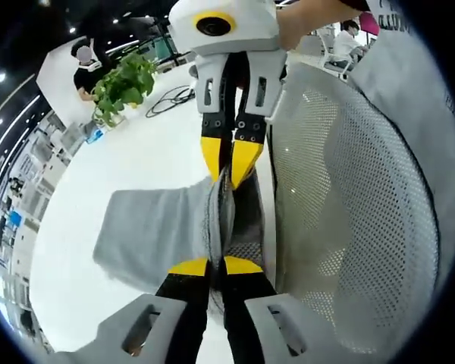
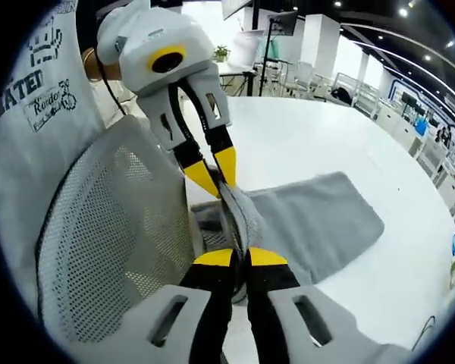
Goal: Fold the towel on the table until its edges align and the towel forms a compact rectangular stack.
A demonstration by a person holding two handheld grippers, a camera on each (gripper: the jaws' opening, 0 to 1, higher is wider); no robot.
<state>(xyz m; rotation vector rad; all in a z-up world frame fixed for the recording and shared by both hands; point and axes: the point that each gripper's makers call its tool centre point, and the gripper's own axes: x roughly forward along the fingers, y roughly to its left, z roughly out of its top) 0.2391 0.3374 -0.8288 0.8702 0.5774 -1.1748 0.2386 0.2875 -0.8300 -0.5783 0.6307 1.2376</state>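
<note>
The grey towel (image 1: 148,227) lies on the white tabletop (image 1: 136,163), at its near edge, right beside the mesh back of an office chair (image 1: 349,205). One end of the towel is gathered and lifted at that edge, while the remainder spreads flat across the tabletop away from the chair.

In the left gripper view, the left hand-held gripper (image 1: 216,265) has its yellow-tipped jaws pressed together on the raised, bunched edge of the towel. The right hand-held gripper (image 1: 231,161) enters from the top of that view, and its yellow jaws are likewise pinched together on the same fold of the towel, a little farther along the edge. The two grips sit close together on the towel, both just beside the chair.

In the right gripper view, the right hand-held gripper (image 2: 240,258) clamps the towel's (image 2: 311,216) lifted hem, and the left hand-held gripper (image 2: 214,173) comes down from above onto the same hem, next to the chair's (image 2: 114,235) mesh.

Beyond the towel, a potted green plant (image 1: 123,83) stands on the far part of the tabletop, with a dark cable (image 1: 171,98) lying near it.
</note>
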